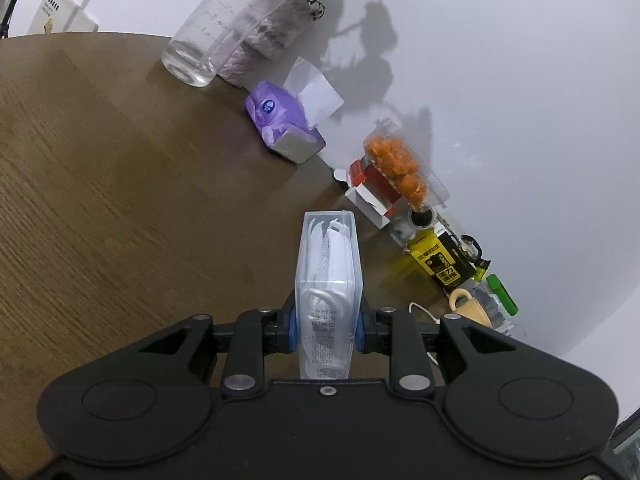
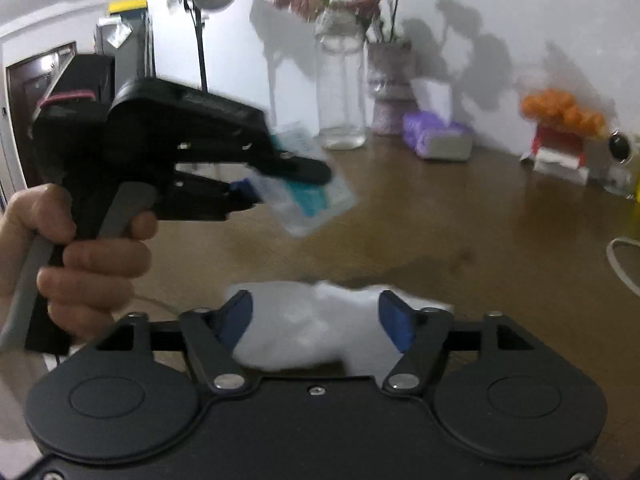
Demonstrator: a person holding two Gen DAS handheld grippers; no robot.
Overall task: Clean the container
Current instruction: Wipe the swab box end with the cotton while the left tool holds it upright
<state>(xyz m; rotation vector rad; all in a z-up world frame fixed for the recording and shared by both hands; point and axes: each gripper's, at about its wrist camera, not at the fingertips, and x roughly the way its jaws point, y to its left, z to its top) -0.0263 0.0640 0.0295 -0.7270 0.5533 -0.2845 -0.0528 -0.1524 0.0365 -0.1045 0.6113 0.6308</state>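
Note:
My left gripper [image 1: 327, 326] is shut on a clear plastic container [image 1: 329, 280] full of white floss picks, held edge-on above the wooden table [image 1: 120, 200]. In the right wrist view the same left gripper [image 2: 280, 180] holds the container [image 2: 316, 196] up at left centre, tilted, with a teal label showing. My right gripper [image 2: 316, 320] is closed on a crumpled white tissue [image 2: 312, 328], low and in front of the container, not touching it.
Along the wall stand a clear glass jar [image 1: 216, 28], a vase of dried flowers [image 1: 272, 36], a purple tissue pack [image 1: 284, 120], a box of oranges [image 1: 400, 168], a yellow box [image 1: 444, 264] and a beige mug [image 1: 468, 306]. A white cable [image 2: 624, 264] lies at right.

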